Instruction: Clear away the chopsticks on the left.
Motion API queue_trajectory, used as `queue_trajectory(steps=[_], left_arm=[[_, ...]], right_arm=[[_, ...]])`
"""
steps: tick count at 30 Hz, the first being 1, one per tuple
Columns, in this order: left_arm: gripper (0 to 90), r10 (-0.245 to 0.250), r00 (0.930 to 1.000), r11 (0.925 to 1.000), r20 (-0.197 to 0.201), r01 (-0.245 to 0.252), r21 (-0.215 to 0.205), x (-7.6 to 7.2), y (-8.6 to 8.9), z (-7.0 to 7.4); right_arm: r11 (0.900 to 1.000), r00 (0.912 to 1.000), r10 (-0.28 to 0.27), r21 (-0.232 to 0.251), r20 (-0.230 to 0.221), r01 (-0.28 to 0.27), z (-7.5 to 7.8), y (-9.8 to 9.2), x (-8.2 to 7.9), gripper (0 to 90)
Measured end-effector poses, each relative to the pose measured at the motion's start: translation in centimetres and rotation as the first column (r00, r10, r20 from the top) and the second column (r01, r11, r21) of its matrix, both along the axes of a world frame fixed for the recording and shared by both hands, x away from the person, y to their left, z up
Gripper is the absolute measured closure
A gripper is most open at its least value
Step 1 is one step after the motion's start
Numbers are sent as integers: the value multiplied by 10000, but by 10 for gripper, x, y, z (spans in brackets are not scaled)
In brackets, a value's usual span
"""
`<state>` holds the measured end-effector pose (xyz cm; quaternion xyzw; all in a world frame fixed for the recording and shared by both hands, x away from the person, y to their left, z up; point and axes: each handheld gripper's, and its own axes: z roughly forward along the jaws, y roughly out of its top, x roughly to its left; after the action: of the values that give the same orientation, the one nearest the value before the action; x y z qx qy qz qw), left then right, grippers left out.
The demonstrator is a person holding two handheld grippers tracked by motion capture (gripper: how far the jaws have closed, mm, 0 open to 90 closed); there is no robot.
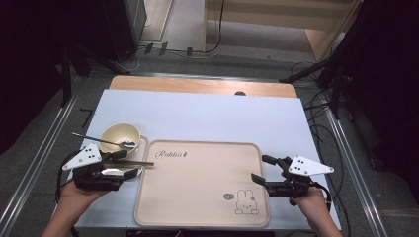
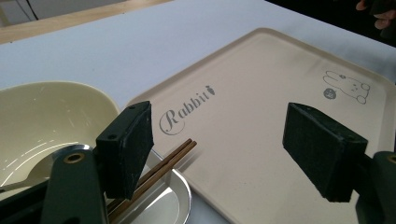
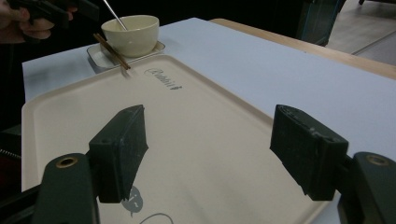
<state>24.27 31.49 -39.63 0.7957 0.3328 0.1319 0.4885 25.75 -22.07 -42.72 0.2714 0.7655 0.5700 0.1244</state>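
Here both grippers (image 1: 129, 164) (image 1: 259, 169) flank the tray (image 1: 197, 217), fingers spread.

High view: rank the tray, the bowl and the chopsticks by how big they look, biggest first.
1. tray: by far the largest.
2. bowl.
3. chopsticks: about as long as the bowl is wide, but far thinner, partly hidden by the left gripper.

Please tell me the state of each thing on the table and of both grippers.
left gripper: open, holds nothing
right gripper: open, holds nothing
tray: empty, flat
bowl: upright, spoon inside
spoon: resting in bowl
chopsticks: tips lying over the tray's edge
metal plate: flat beside tray
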Motion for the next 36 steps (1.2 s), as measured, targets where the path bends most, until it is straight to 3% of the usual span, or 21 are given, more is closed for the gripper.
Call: queue_trajectory(steps=[17, 24, 25, 30, 36], left_arm=[[251, -430, 9984, 9984, -375, 416, -370, 1, 3, 1], [267, -642, 9942, 9979, -868, 638, -77, 0, 3, 5], [268, -689, 9908, 9972, -1166, 719, 221, -1, 3, 6], [269, -720, 9815, 9901, -1773, 917, 1058, -4, 3, 9], [271, -364, 9696, 9872, -2421, 725, 1420, -4, 9, 10]], right_arm=[[10000, 10000, 3, -31, -43, -3, 0, 0, 0, 270], [9995, 9999, -60, -321, -95, 57, 0, 1, -1, 249], [9991, 9999, -64, -415, -136, 58, 0, 1, -1, 237], [9974, 9984, -314, -667, -467, 283, 0, 1, -1, 211], [9960, 9977, -508, -763, -450, 473, 0, -3, -1, 205]])
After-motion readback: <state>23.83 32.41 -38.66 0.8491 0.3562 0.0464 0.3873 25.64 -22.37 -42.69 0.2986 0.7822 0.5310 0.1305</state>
